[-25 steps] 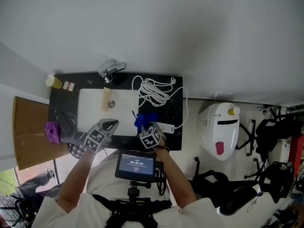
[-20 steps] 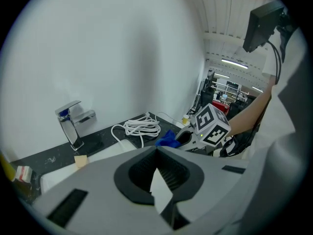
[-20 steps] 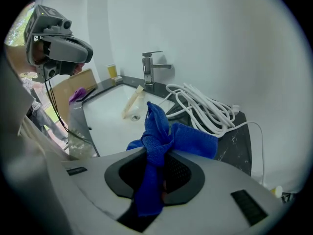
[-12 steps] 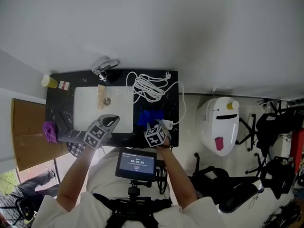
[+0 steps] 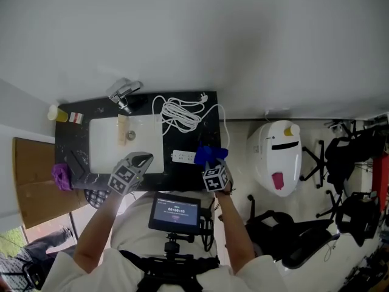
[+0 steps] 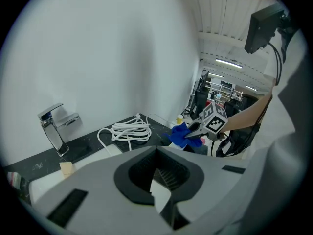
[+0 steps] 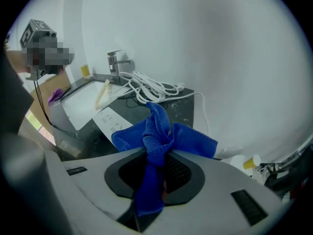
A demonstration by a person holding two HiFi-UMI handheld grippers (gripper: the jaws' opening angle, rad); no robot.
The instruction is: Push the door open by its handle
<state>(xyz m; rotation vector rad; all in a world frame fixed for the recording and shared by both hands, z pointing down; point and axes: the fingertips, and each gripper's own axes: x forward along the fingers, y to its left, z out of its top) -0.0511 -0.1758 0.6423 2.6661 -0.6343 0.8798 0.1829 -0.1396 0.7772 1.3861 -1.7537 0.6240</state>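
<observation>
Two fingers of my right gripper pinch a blue cloth — centre of the head view, at the black worktop's right edge. Left gripper fingers pressed together, empty, at the sink's lower rim. Door handle — cannot tell where.

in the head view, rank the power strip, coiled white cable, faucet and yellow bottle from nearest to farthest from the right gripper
From the right gripper, jaws shut on the blue cloth:
1. Power strip, just to its left.
2. Coiled white cable, behind it, mid-counter.
3. Faucet, behind the sink.
4. Yellow bottle, far-left back corner.
</observation>
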